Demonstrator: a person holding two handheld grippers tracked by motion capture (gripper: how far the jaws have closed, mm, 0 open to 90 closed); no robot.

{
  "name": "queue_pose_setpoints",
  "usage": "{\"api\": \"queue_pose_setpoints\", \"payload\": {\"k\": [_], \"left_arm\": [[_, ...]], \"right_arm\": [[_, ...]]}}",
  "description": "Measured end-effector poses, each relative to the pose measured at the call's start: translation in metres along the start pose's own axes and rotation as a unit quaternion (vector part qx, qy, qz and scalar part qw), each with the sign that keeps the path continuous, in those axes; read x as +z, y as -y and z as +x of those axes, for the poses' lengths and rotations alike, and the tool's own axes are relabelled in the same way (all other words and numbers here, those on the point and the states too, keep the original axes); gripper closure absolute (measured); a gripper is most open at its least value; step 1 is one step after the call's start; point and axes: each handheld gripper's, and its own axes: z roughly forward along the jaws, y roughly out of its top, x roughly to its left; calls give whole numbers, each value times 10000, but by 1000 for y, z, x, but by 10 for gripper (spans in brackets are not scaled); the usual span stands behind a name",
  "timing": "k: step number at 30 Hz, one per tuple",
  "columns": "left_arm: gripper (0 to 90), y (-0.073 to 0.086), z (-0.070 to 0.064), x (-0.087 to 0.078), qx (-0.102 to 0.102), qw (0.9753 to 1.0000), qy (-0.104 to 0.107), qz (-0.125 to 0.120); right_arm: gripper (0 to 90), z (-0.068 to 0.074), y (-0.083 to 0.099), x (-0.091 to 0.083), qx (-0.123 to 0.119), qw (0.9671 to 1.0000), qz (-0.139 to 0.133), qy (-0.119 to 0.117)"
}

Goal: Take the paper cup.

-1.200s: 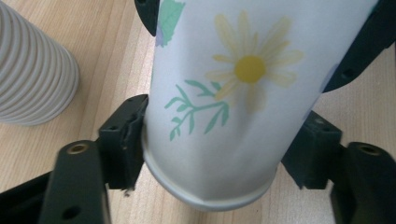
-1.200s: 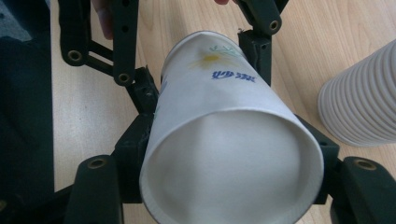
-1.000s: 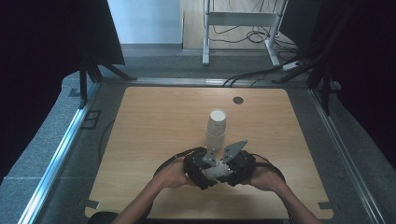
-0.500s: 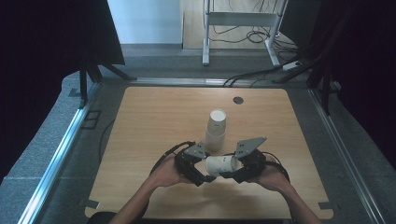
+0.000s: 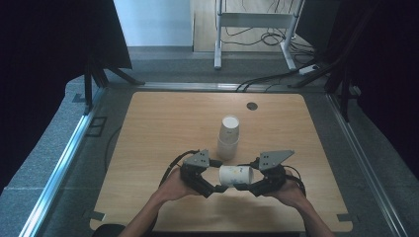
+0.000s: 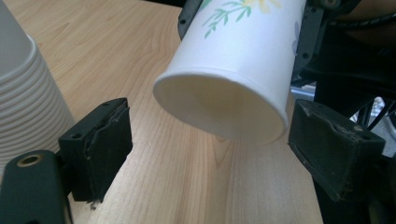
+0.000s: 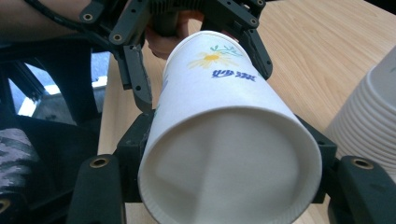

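now | right gripper (image 5: 252, 188) grips paper cup (image 5: 236, 175) | its pads hidden

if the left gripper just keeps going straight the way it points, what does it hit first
Most likely the paper cup: its open rim hangs just ahead, between the left gripper's open jaws. Behind it sits the right gripper holding it.

I saw a light wooden table (image 5: 148, 148) with rounded corners. A stack of white paper cups (image 5: 229, 136) stood upside down just right of its middle, and a small dark round disc (image 5: 252, 105) lay near the far edge, to the right.
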Motion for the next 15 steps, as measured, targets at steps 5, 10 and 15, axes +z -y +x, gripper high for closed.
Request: {"api": "queue_pose_setpoints", "payload": {"k": [5,10,15], "left_arm": [[135,5,0,3,-9,9999,65,-126],[142,9,-1,6,-2,9995,188,-255],[203,11,-2,6,6,9989,271,-392]], "right_arm": [[367,1,6,2,26,9997,-211,-135],[367,1,8,3,32,9992,-331,-229],[367,1,11,3,58,9987,-407,-306]]}}
